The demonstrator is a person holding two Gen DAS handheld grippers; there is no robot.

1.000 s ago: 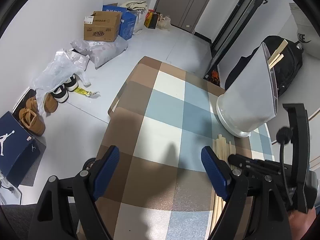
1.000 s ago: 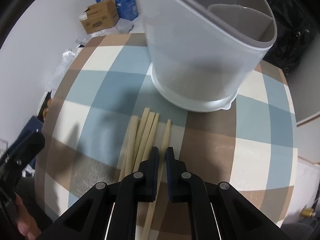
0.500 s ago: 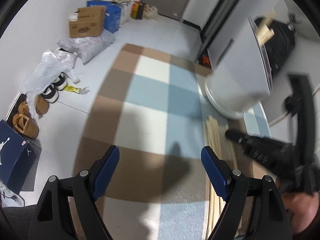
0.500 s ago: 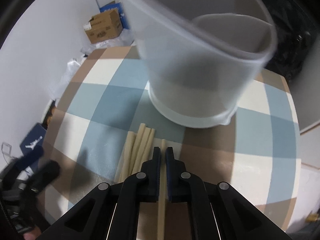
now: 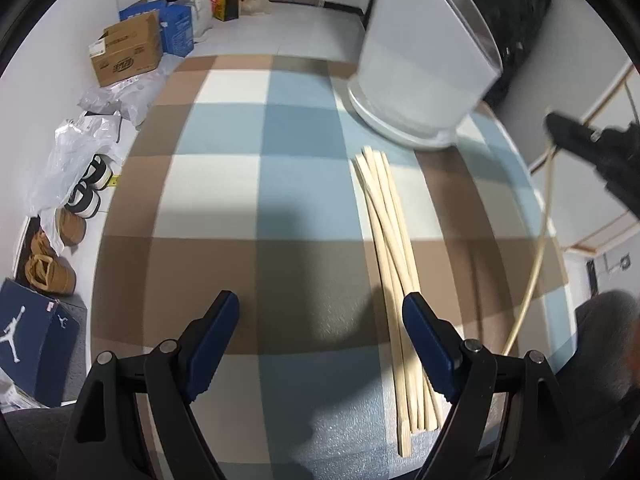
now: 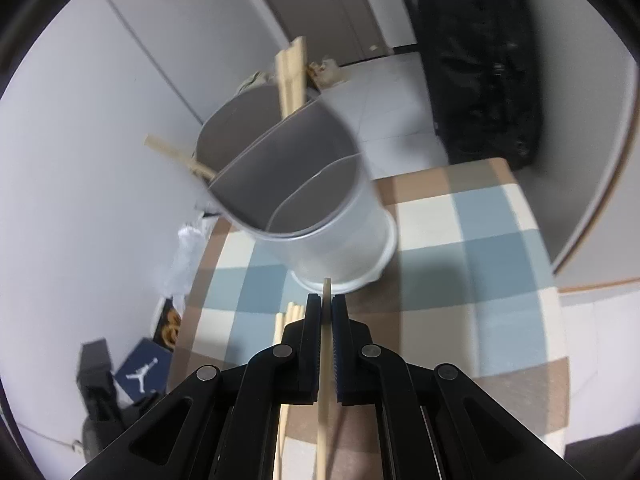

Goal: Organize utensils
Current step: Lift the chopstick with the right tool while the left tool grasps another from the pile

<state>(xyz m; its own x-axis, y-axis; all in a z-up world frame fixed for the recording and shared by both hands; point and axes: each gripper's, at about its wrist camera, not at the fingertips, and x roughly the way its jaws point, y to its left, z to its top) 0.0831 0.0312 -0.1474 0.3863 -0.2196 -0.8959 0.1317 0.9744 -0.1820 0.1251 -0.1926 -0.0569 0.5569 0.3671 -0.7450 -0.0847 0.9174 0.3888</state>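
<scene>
A pale divided utensil holder (image 6: 320, 216) stands on the checked tablecloth (image 5: 240, 200), with a few wooden chopsticks (image 6: 292, 72) leaning in its far compartment. My right gripper (image 6: 327, 308) is shut on one wooden chopstick (image 6: 325, 360), lifted above the table, tip towards the holder. It also shows in the left wrist view (image 5: 592, 148), with the chopstick (image 5: 540, 240) hanging below it. Several loose chopsticks (image 5: 396, 272) lie in a bundle on the cloth. My left gripper (image 5: 320, 332) is open and empty, low over the cloth, left of the bundle.
A black bag (image 6: 480, 60) stands behind the table. On the floor at left are cardboard boxes (image 5: 128, 52), plastic bags (image 5: 80, 152), shoes (image 5: 52, 272) and a blue shoebox (image 5: 32, 340). The table edge (image 6: 560, 288) runs along the right.
My right gripper has risen off the table with one chopstick and now looks at the holder's open top. The left gripper has swung right, towards the bundle, still open.
</scene>
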